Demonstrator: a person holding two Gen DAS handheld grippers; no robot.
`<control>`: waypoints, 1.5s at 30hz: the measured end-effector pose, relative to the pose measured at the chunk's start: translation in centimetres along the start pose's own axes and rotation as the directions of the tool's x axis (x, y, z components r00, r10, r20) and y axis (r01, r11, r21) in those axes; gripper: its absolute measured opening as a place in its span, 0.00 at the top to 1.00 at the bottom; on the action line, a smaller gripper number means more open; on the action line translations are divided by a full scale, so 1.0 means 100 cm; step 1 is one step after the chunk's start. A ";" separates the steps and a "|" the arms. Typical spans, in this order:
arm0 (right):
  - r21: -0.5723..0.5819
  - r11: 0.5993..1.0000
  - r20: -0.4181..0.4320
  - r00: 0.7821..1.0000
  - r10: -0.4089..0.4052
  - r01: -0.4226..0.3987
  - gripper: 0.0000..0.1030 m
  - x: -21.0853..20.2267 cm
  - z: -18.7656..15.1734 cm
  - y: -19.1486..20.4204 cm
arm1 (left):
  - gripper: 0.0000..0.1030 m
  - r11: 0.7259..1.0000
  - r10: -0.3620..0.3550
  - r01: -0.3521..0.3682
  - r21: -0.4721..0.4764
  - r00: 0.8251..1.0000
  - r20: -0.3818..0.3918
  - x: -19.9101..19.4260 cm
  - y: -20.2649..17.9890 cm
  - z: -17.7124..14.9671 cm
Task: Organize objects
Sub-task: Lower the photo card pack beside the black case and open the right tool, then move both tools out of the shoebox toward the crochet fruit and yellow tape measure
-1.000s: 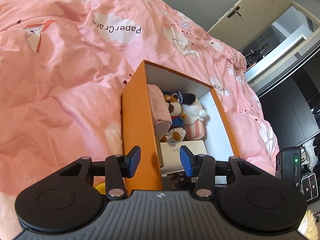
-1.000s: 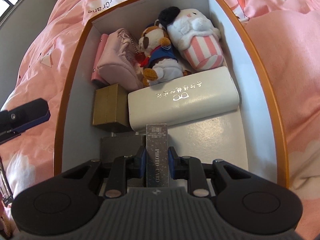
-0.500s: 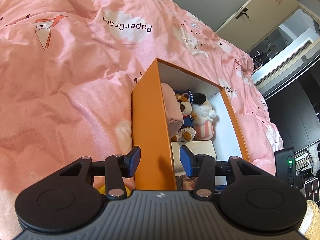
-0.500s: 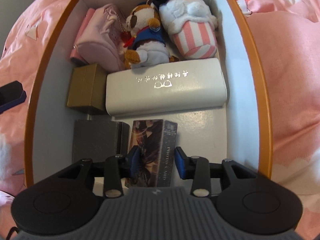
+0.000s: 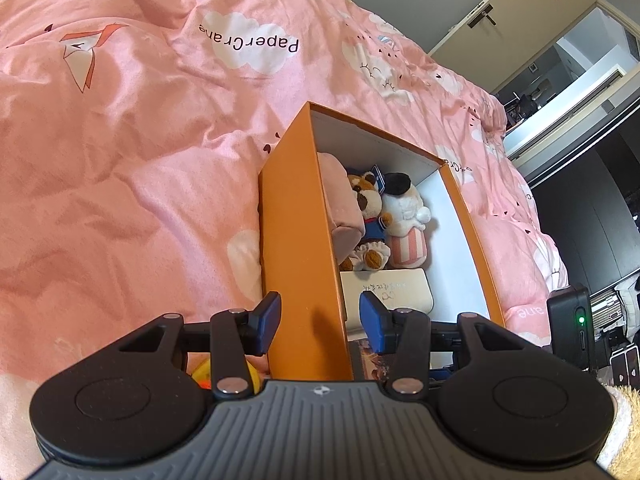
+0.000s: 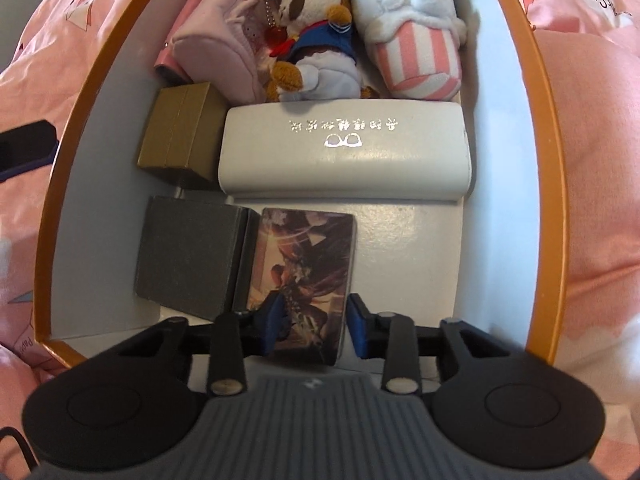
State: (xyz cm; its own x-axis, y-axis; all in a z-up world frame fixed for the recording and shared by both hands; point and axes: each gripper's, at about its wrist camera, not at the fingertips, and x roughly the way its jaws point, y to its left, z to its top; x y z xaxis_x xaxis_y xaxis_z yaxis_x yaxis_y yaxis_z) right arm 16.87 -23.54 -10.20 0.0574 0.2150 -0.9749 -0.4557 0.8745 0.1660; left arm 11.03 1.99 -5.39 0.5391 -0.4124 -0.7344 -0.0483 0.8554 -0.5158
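An orange box [image 5: 296,240] with a white inside lies on the bed. On its floor lies a picture-faced photo card box [image 6: 304,264], flat beside a grey box [image 6: 188,256]. My right gripper [image 6: 316,320] points down over its near end. The jaws are closing, with the card box between them and the right pad still clear of its edge. A white glasses case [image 6: 344,152], a gold box [image 6: 180,132], a pink pouch [image 6: 224,48] and two plush toys [image 6: 316,36] fill the far half. My left gripper [image 5: 320,320] is open astride the box's left wall.
A rumpled pink duvet [image 5: 140,140] surrounds the box on all sides. Something yellow [image 5: 200,376] peeks out under the left gripper. A door [image 5: 520,8] and dark cupboards stand beyond the bed at the right.
The photo card box, held upright on edge a second ago, now lies flat on the box floor. The right jaws spread off it and have narrowed again. The left gripper barely shifted.
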 end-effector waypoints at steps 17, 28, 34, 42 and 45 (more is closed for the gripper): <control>0.018 1.000 0.121 0.992 -0.024 0.022 0.68 -0.027 -0.008 0.002 | 0.49 0.999 0.030 -0.030 0.020 0.999 -0.011 -0.005 0.005 0.007; -0.162 0.984 0.456 0.879 0.138 -0.070 0.68 -0.089 -0.018 0.072 | 0.50 0.986 0.114 -0.110 0.126 0.993 -0.028 -0.045 0.011 0.005; -0.302 0.953 0.522 0.837 0.166 -0.001 0.68 -0.093 -0.027 0.128 | 0.50 0.972 0.111 -0.089 0.216 0.989 -0.093 -0.049 0.016 -0.014; -0.347 0.937 0.463 0.876 0.135 0.039 0.69 -0.066 -0.025 0.148 | 0.49 0.905 0.192 -0.103 0.412 0.964 -0.181 -0.018 0.014 -0.044; -0.352 0.935 0.459 0.878 0.134 0.041 0.68 -0.062 -0.027 0.149 | 0.48 0.858 0.275 -0.164 0.486 0.947 -0.166 -0.007 0.010 -0.049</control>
State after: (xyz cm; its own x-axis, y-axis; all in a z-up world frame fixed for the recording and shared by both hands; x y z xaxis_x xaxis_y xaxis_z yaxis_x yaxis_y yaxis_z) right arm 7.34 -13.03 -2.05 0.3967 0.5058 -0.7660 -0.7363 0.6737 0.0635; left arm 6.50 1.58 -7.56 0.3575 -0.2072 -0.9107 0.2786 0.9543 -0.1078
